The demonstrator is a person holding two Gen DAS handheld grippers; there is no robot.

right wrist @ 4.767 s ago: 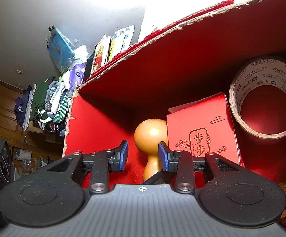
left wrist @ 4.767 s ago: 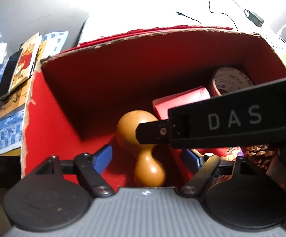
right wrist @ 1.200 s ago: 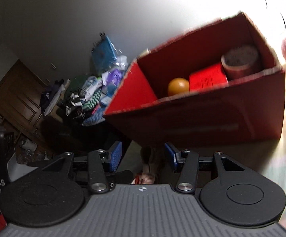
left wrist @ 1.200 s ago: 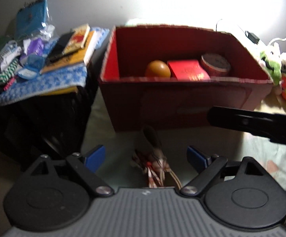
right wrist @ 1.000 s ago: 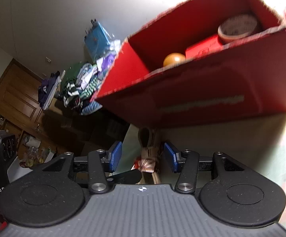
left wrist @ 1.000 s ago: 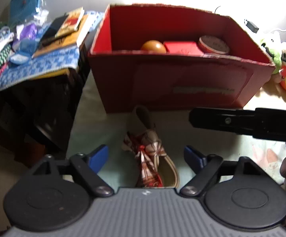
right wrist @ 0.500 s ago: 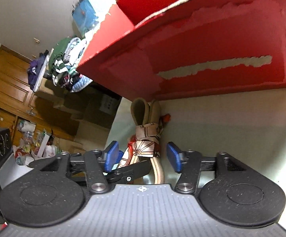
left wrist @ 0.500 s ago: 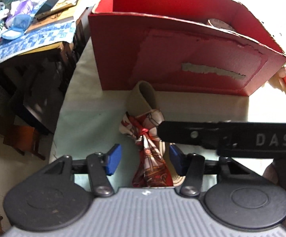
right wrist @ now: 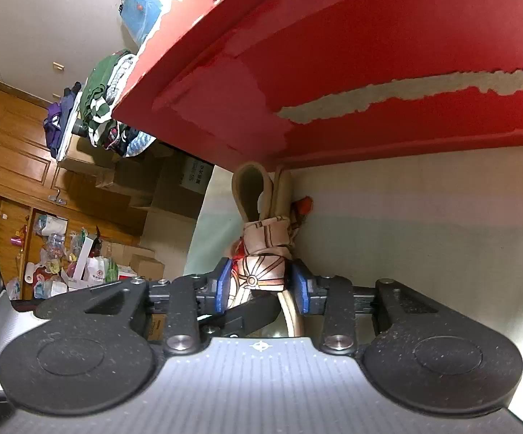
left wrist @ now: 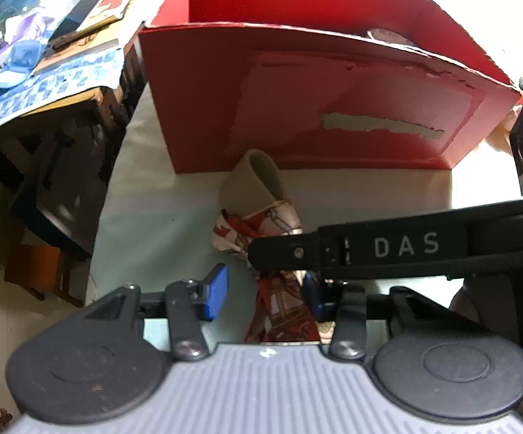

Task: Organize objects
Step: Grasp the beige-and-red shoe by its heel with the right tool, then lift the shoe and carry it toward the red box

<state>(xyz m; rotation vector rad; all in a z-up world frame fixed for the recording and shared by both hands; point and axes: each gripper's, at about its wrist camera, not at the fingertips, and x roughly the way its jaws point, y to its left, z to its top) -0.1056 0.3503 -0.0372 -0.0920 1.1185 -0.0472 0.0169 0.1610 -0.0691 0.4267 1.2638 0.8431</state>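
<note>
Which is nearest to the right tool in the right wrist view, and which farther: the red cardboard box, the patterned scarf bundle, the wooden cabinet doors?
1. Patterned scarf bundle: between the blue pads of the right tool.
2. Red cardboard box: just behind the bundle, above and to the right.
3. Wooden cabinet doors: far left, across the room.

- Home, a lived-in bedroom or storage room.
- Wooden panelled wardrobe doors along the wall.
- Heaped clothes on a side surface; cardboard boxes stacked below.
- Side table with blue patterned cloth, books and small clutter.
- Torn red cardboard box on a pale sheet-like surface.
- Floor clutter of bags and bottles.
</note>
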